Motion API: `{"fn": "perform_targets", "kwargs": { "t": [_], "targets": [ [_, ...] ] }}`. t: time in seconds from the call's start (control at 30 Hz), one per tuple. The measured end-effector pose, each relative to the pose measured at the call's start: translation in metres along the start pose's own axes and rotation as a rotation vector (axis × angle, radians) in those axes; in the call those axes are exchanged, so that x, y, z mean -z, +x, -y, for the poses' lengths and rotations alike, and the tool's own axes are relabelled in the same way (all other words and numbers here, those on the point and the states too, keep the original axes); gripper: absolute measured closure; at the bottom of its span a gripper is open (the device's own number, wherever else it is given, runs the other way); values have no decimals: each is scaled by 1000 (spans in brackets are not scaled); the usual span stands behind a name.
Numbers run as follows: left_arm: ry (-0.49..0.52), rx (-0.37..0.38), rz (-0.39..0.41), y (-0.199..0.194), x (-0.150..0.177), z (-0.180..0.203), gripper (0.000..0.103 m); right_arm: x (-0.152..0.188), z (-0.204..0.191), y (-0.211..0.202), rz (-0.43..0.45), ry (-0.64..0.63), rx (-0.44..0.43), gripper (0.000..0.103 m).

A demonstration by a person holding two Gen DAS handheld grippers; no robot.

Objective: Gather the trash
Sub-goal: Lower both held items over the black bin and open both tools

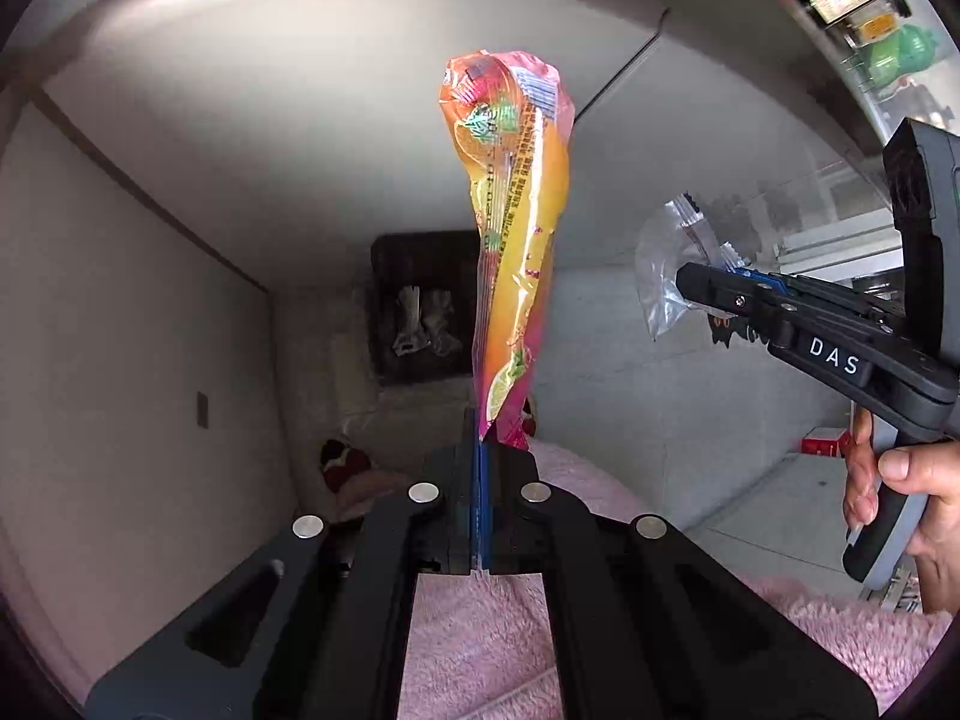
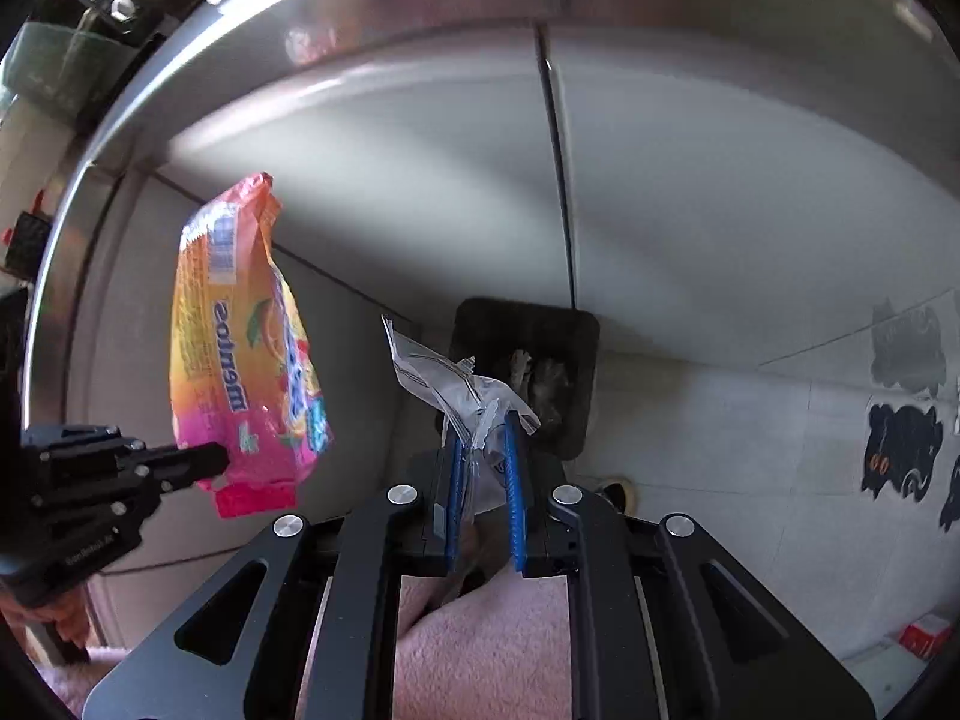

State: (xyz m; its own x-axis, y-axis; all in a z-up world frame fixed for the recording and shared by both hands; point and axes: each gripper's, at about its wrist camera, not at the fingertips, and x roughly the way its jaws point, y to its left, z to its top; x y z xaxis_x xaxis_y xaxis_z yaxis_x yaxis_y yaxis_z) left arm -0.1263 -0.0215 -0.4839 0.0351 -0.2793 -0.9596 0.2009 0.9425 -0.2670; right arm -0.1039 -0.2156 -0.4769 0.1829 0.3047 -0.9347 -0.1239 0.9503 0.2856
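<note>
While both claws point steeply down over the pale tiled floor [image 2: 720, 420], a dark bin [image 2: 528, 372] sits below them against the base of a white cabinet [image 2: 420, 150], with crumpled waste already visible inside it. One bin, two wrappers and two claws are in view. Largest of the trash is the candy bag [image 1: 516, 228], orange, yellow and pink, standing up limp from the left claw [image 1: 480, 450], whose jaws are pressed fully together on its sealed pink bottom edge. It looks light, thin and soft, a little slick on the printed film, so the flat seam is probably the surest place to pinch; a grip on the belly would likely slide. Smaller is the clear plastic wrapper [image 2: 456, 384], crinkled and nearly weightless, caught between the blue pads [image 2: 513, 480] of the right claw [image 2: 483, 462], which stands narrow around a bunched fold of it. That film seems springy and slippery, so gathered folds hold better than a single edge. A person's hand [image 1: 900, 480] grips the right claw's handle
</note>
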Motion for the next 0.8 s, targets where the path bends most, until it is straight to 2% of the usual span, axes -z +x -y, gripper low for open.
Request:
{"fn": "perform_targets", "kwargs": {
  "t": [0.23, 0.53, 0.63, 0.8],
  "targets": [
    [-21, -12, -42, 65, -18, -11, 103, -3, 25, 65, -72, 148, -38, 89],
    [-36, -18, -79, 131, -42, -17, 103, -17, 42, 132, -126, 241, -12, 89],
    [-48, -16, -94, 147, -47, -16, 103, -18, 46, 148, -143, 255, -9, 88],
    [-48, -1, -100, 153, -51, -16, 103, -23, 48, 152, -151, 290, -15, 83]
  ]
}}
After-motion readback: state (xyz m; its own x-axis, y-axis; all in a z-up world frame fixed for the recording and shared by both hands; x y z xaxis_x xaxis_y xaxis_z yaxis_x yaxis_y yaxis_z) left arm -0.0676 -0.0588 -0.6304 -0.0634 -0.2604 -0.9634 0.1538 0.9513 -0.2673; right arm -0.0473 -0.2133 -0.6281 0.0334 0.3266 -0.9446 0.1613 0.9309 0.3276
